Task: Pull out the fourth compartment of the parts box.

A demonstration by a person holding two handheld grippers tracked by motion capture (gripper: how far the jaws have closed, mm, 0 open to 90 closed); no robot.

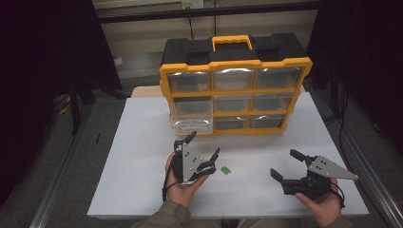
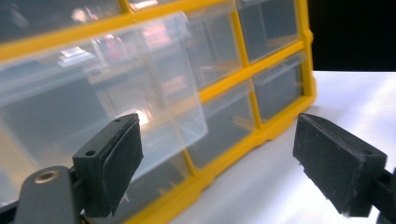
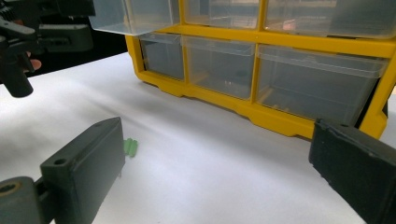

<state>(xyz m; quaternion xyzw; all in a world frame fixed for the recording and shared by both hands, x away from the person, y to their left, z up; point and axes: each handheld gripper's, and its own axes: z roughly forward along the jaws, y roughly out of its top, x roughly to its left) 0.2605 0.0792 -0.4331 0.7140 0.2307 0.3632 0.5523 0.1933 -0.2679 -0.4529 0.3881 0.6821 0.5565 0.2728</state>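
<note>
One small green plastic piece (image 1: 226,169) lies flat on the white table (image 1: 142,142), its long axis running roughly towards the yellow drawer organizer (image 1: 235,95), whose bottom-left clear drawer (image 1: 191,125) is pulled out. Dark surroundings frame the table. It lies just right of the spread, empty left gripper (image 1: 205,146); the right gripper (image 1: 285,165), well apart, also gapes.

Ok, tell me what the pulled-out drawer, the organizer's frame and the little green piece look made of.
Drawer: clear, glossy plastic, apparently; the inside shows through and glare sits on it. Organizer frame: opaque yellow moulded plastic, smooth. Green piece: small, matte, probably plastic; too small to be sure.
</note>
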